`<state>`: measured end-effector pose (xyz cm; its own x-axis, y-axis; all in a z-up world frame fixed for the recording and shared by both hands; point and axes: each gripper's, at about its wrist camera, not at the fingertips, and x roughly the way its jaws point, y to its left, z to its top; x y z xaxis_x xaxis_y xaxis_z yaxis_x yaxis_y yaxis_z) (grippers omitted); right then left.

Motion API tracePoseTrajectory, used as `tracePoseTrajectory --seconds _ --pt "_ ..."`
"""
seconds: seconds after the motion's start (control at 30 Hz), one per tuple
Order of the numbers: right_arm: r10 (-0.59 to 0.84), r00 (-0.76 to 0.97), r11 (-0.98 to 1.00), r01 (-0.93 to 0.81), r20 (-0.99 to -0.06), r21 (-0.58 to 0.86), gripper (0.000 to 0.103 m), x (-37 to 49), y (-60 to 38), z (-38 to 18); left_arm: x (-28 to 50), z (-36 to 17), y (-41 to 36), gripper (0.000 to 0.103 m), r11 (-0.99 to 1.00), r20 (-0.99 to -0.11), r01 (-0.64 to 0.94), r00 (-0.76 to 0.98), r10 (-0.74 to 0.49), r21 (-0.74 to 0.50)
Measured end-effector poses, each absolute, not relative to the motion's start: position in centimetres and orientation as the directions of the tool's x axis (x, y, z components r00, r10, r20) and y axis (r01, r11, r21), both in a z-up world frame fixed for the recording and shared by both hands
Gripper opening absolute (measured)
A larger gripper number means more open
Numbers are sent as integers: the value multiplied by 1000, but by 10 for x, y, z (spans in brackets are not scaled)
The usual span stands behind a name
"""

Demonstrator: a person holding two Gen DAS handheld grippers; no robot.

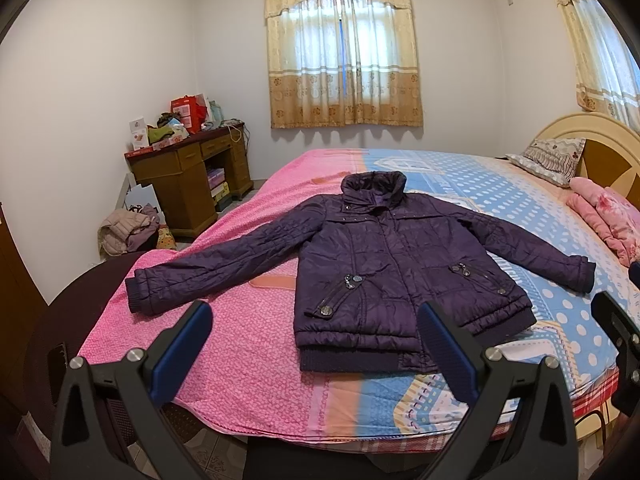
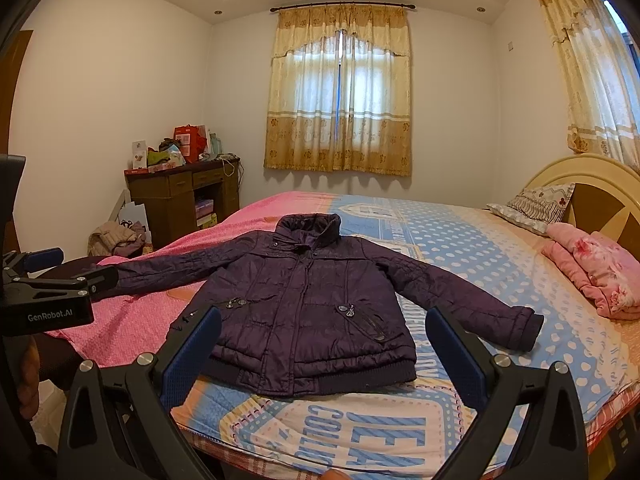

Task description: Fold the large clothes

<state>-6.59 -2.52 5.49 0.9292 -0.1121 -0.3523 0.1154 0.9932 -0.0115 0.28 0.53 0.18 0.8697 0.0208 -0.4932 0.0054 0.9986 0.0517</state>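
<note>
A purple quilted jacket (image 1: 384, 264) lies front-up and zipped on the bed (image 1: 500, 216), collar toward the far window and ribbed hem toward us, both sleeves flung out to the sides. Its body straddles the line where a pink patterned cover (image 1: 208, 320) meets a blue polka-dot sheet (image 2: 460, 248); one sleeve runs over the pink, the other over the blue.

We hold the left gripper (image 1: 316, 352) above the near edge of the bed, its blue-padded fingers (image 1: 184, 352) spread wide with nothing between them, clear of the hem. Our right gripper (image 2: 324, 356) hangs the same way off the jacket's near corner, fingers (image 2: 456, 356) parted and empty. In the right wrist view the left gripper shows at the frame's left edge, near the cuff on the pink side, though we cannot tell whether it touches the fabric.

Toward the head of the bed, a folded pink blanket (image 2: 596, 272) and a patterned pillow (image 2: 532, 204) rest by the cream headboard (image 2: 592, 176). Beyond the bed's far left corner stands a brown wooden worktop (image 1: 192, 184) piled with boxes and bags, a heap of clothes (image 1: 128, 232) on the floor beside it. Yellow floral curtains (image 1: 344, 56) are drawn over the window behind.
</note>
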Motion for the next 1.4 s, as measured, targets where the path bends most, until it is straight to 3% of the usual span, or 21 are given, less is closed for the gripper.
tracePoseTrajectory --seconds 1.4 --pt "-113 927 993 115 -359 -18 102 -66 -25 47 3 6 8 103 999 -481 -1 876 27 54"
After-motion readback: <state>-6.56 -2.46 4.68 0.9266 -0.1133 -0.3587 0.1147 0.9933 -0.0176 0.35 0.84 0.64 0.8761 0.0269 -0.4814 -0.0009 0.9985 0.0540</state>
